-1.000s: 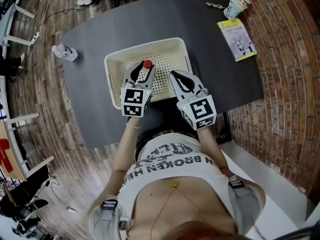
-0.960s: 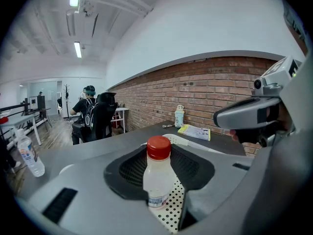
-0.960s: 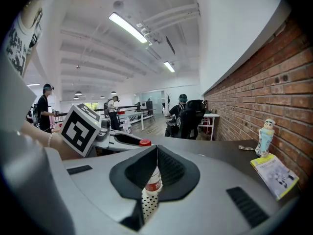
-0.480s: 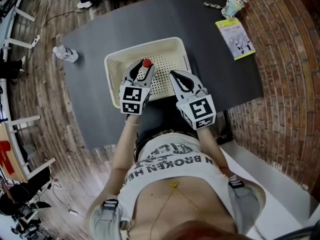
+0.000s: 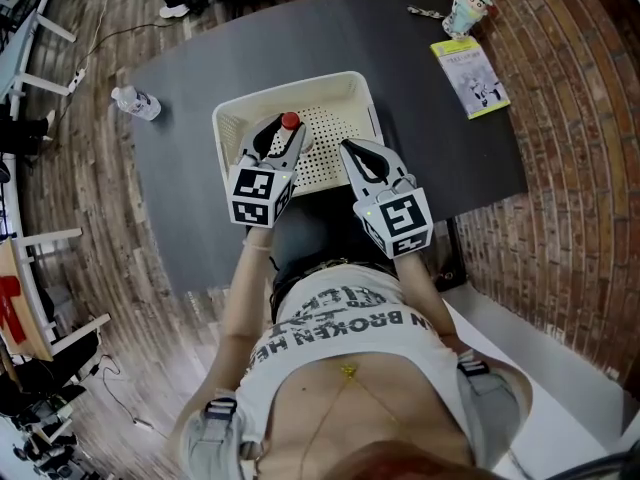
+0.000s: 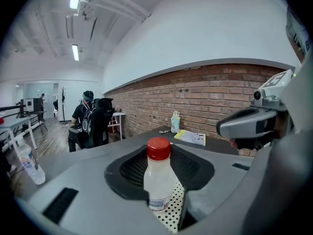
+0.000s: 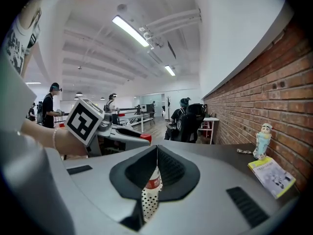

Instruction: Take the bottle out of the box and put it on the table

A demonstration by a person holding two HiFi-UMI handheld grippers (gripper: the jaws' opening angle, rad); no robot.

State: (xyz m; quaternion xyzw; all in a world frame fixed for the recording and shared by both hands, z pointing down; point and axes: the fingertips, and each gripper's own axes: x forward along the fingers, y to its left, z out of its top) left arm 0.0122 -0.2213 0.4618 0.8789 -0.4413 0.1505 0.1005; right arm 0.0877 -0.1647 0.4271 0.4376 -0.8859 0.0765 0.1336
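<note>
the right claw (image 5: 352, 154) sits at the near edge of the white basket (image 5: 292, 85). its two jaws are pressed together with nothing in them. the left claw (image 5: 281, 136) reaches over that same near edge, further into the basket. its jaws are spread wide and pinch the little bottle with the red cap (image 6: 159, 180) from both sides. the bottle stands straight up, cap on top, right between those jaws, so the left claw is the one that has it. the basket's dotted floor shows under it, so the bottle is above the inside of the basket, not out yet. i think it must go up over the rim and across to the bare dark table (image 5: 420, 138) beside the basket. past the basket's left side another water bottle (image 5: 133, 102) stands on the table.
</note>
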